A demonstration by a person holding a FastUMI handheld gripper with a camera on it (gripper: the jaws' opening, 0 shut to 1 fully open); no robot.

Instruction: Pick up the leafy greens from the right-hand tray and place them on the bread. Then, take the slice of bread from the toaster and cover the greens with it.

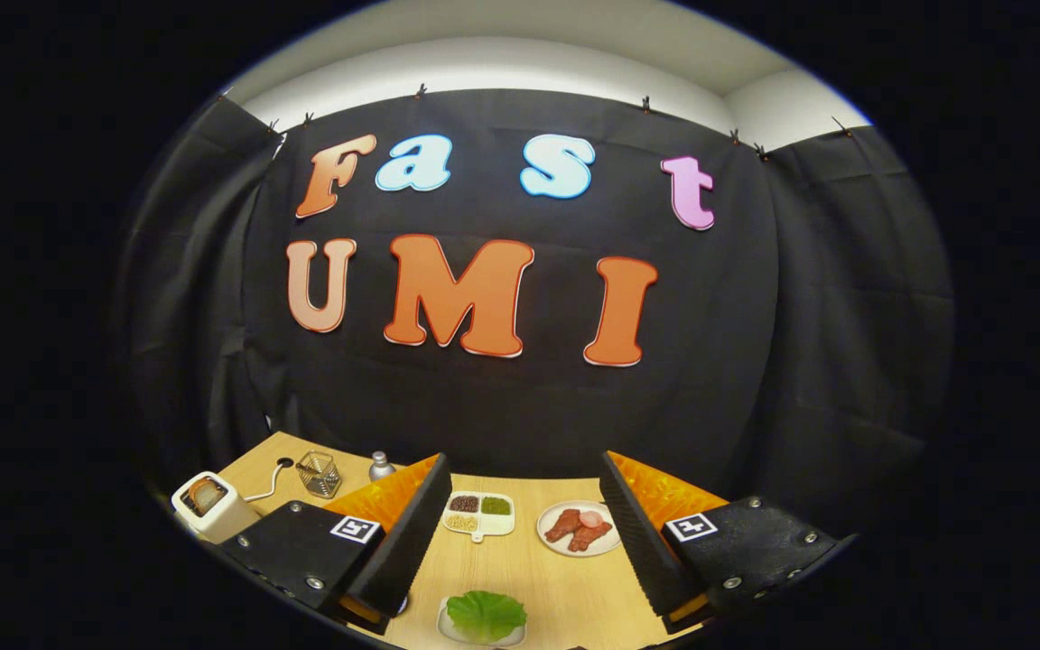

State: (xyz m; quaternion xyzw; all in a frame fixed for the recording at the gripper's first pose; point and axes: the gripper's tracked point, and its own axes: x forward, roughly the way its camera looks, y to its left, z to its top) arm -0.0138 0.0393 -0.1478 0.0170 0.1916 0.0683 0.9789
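Observation:
My gripper (pixel 523 469) is open, its two black fingers spread wide above the wooden table (pixel 529 578). The leafy greens (pixel 486 614) lie on a small white tray (pixel 444 623), low between the fingers near their bases. To the left of the left finger (pixel 412 533) stands the white toaster (pixel 222 516), with a browned slice of bread (pixel 205 495) sticking out of its slot. Nothing is held between the fingers.
A white divided dish (pixel 480 515) with seeds and green powder sits between the fingertips. Beside it, near the right finger, is a plate of red meat slices (pixel 580 529). A wire basket (pixel 319 474) and a small grey bottle (pixel 381 466) stand at the back left.

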